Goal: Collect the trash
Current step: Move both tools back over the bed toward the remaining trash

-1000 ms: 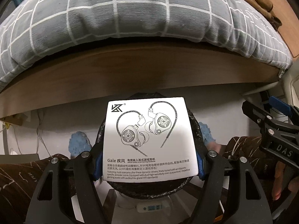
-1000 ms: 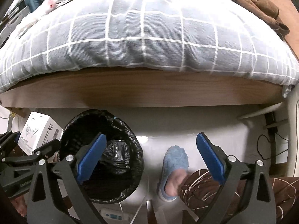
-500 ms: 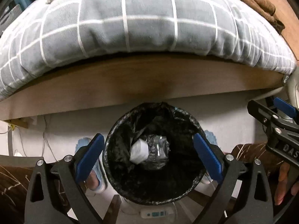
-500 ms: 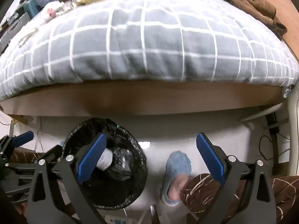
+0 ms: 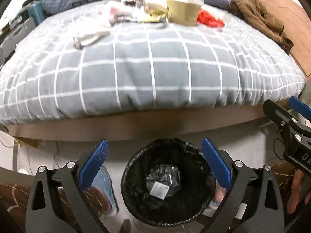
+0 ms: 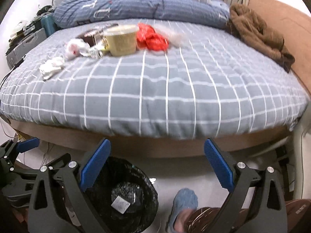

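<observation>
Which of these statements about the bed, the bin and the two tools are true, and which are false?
1. The white cardboard box lies inside the black-lined round trash bin. True.
2. The left gripper holds a box. False: its jaws are open and empty.
3. A beige paper bowl stands on the grey checked duvet. True.
4. The right gripper is shut. False: open.

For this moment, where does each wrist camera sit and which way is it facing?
Left wrist: on the left gripper, above the bin, facing the bed; open fingers, slippered feet and the right gripper show.
Right wrist: on the right gripper, right of the bin, facing the bed; open fingers, one slipper and the left gripper show.
Shared: bed, bin, white box, tub.
</observation>
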Demonstrator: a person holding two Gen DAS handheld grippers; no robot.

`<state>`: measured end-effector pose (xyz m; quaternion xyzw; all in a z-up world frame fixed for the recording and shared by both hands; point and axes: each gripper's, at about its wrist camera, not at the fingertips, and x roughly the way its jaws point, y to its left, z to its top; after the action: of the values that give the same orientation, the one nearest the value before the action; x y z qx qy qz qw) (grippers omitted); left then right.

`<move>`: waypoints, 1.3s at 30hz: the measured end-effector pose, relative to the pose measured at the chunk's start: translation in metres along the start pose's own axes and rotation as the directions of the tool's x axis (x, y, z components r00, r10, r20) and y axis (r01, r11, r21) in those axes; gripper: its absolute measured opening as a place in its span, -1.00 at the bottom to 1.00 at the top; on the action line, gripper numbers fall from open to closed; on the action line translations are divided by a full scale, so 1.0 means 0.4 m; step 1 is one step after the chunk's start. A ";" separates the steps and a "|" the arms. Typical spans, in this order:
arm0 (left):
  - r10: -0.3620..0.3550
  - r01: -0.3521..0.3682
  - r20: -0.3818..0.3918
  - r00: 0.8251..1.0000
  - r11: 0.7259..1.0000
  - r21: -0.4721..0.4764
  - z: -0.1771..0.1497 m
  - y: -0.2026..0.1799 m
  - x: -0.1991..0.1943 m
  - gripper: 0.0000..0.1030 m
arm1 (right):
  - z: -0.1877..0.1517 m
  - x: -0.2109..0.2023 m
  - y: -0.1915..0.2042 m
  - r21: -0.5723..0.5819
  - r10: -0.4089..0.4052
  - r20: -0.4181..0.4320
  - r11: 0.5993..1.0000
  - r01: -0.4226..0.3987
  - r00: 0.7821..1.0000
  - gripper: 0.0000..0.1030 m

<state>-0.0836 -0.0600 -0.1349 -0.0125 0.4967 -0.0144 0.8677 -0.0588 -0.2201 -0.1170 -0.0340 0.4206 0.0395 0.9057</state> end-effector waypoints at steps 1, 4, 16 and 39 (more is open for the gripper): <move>0.002 -0.002 0.010 1.000 1.000 0.003 0.006 0.000 -0.007 0.84 | 0.006 -0.004 0.000 0.001 0.001 0.005 1.000 -0.001 1.000 0.81; 0.010 -0.011 0.039 0.999 1.000 0.011 0.020 0.006 -0.032 0.84 | 0.025 -0.014 0.005 0.000 0.003 0.023 1.000 -0.003 1.000 0.81; 0.023 -0.019 0.116 0.993 0.999 -0.037 0.087 0.078 -0.094 0.86 | 0.102 -0.054 0.040 -0.037 0.011 0.105 0.999 -0.007 0.994 0.81; 0.089 -0.067 0.155 0.984 0.987 -0.146 0.282 0.268 -0.053 0.86 | 0.298 0.064 0.128 -0.112 0.036 0.168 0.994 -0.017 0.985 0.80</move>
<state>0.0042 0.0488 -0.0634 -0.0552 0.4247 0.0557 0.9019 0.0430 -0.1569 -0.0614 -0.0749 0.3397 0.0775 0.9344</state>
